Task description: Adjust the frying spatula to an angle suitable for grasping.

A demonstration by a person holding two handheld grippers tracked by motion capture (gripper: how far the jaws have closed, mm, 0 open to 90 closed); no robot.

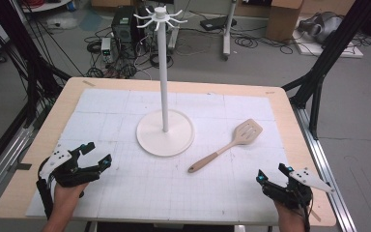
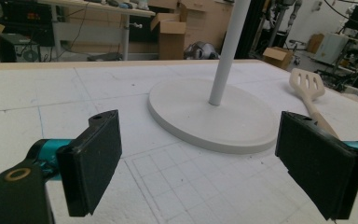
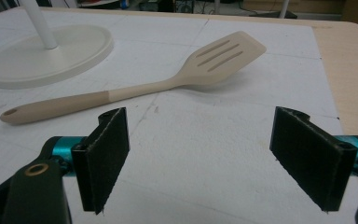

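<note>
A beige slotted spatula [image 1: 228, 144] lies flat on the white mat, right of centre, head toward the far right and handle toward me. A tall white hook stand [image 1: 164, 77] rises from a round base [image 1: 164, 134] at the mat's middle. My left gripper [image 1: 95, 154] rests near the front left, jaws wide apart with nothing between them. My right gripper [image 1: 271, 173] sits at the front right, open as well, a short way in front of the spatula [image 3: 135, 88]. In the left gripper view the stand base [image 2: 214, 116] lies ahead and the spatula [image 2: 310, 93] lies off to the right.
The white gridded mat [image 1: 125, 193] covers a wooden table [image 1: 24, 164]. Black frame posts [image 1: 321, 67] stand at the table's left and right. On the floor beyond the far edge are cables, a computer tower [image 1: 123, 24] and cardboard boxes [image 1: 284, 17].
</note>
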